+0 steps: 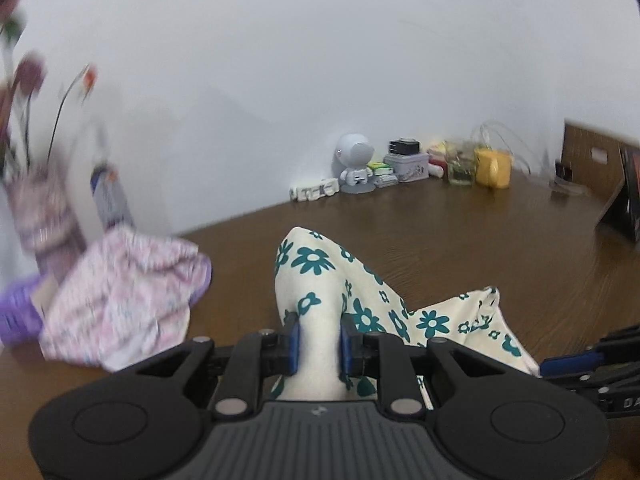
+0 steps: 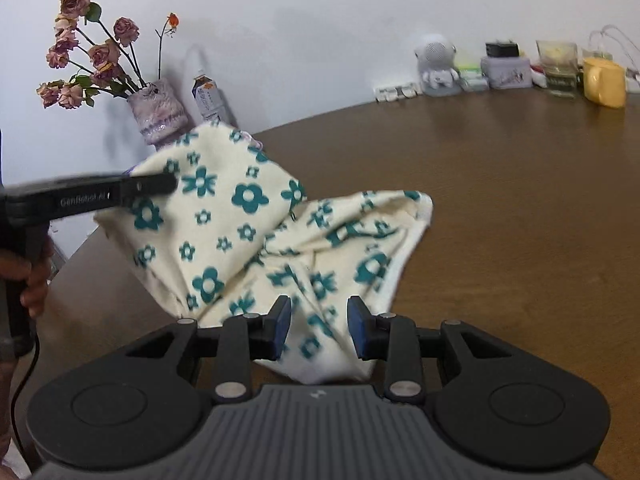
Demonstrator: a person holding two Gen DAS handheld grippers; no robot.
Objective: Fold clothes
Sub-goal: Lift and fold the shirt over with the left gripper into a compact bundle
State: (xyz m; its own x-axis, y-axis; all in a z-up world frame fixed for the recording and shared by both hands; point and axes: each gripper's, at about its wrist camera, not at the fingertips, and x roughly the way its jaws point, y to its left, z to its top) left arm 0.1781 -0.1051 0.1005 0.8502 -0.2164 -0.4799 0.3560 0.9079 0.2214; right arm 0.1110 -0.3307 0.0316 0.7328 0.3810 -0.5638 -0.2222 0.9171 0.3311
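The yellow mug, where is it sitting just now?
The yellow mug stands at the far right of the brown table, by the white wall, right next to a glass jar with a small tin box beyond it.

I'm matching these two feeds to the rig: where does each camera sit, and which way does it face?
Left wrist: sits on the left gripper, looking along its fingers at the floral garment they pinch, the pink garment beside; the right gripper's tip enters at right.
Right wrist: sits on the right gripper, facing the same cloth; the left gripper and a hand show.
Shared: garment, wooden table, yellow mug.
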